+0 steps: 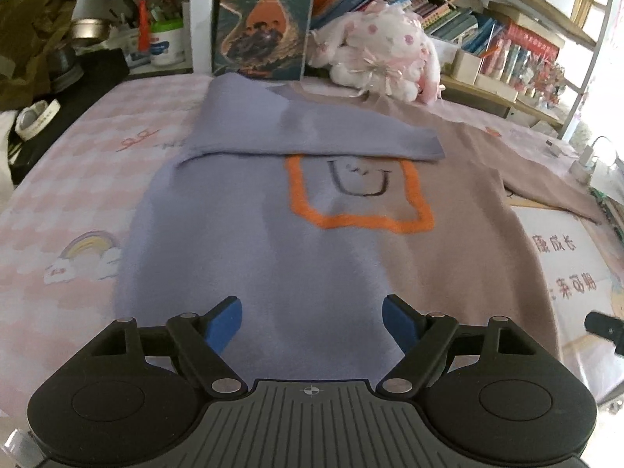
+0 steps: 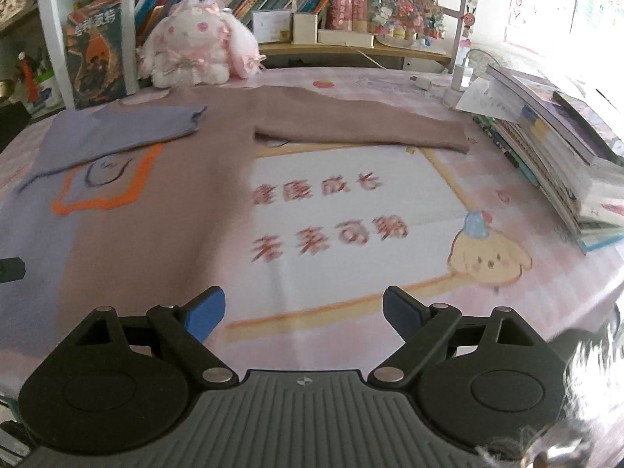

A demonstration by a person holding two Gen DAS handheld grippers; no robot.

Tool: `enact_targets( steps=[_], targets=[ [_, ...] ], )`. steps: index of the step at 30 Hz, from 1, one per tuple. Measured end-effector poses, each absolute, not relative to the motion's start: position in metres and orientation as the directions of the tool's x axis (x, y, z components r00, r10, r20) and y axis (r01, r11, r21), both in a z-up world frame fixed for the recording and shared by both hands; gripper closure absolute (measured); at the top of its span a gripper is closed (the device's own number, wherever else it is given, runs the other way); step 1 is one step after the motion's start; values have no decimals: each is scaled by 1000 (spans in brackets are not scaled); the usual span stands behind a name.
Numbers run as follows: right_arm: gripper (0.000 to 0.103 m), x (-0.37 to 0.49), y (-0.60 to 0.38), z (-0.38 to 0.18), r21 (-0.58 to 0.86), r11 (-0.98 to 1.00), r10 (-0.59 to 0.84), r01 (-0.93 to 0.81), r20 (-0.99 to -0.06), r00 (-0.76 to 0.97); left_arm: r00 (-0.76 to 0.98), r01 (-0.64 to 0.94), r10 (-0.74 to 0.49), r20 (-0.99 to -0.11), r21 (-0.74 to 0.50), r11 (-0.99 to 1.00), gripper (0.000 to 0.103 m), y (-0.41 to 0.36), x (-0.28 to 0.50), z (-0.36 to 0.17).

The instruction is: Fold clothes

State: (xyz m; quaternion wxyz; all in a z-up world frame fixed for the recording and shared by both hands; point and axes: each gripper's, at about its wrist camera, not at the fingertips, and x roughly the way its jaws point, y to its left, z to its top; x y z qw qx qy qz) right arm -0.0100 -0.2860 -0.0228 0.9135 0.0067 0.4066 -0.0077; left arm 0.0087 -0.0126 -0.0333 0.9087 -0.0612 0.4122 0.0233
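A two-tone sweater [image 1: 273, 241], lilac on its left half and tan on its right, lies flat on the table with an orange outlined face design [image 1: 358, 191] on the chest. Its lilac sleeve [image 1: 304, 132] is folded across the chest. Its tan sleeve [image 2: 362, 128] stretches out to the right. My left gripper [image 1: 312, 321] is open and empty, low over the lilac hem area. My right gripper [image 2: 304, 314] is open and empty over the tablecloth [image 2: 351, 210], just right of the sweater's tan edge [image 2: 175, 214].
A plush bunny [image 1: 382, 50] and a standing book [image 1: 265, 19] sit behind the sweater's collar. A stack of books [image 2: 565, 148] lies at the table's right edge. A white charger and cable [image 2: 462, 74] sit at the back right. Shelves with books line the back.
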Motion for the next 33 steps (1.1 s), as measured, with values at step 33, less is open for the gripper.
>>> enact_targets(
  steps=[33],
  targets=[
    [18, 194, -488, -51, 216, 971, 81, 101, -697, 713, 582, -241, 152, -799, 9, 970, 21, -138, 62, -19]
  ],
)
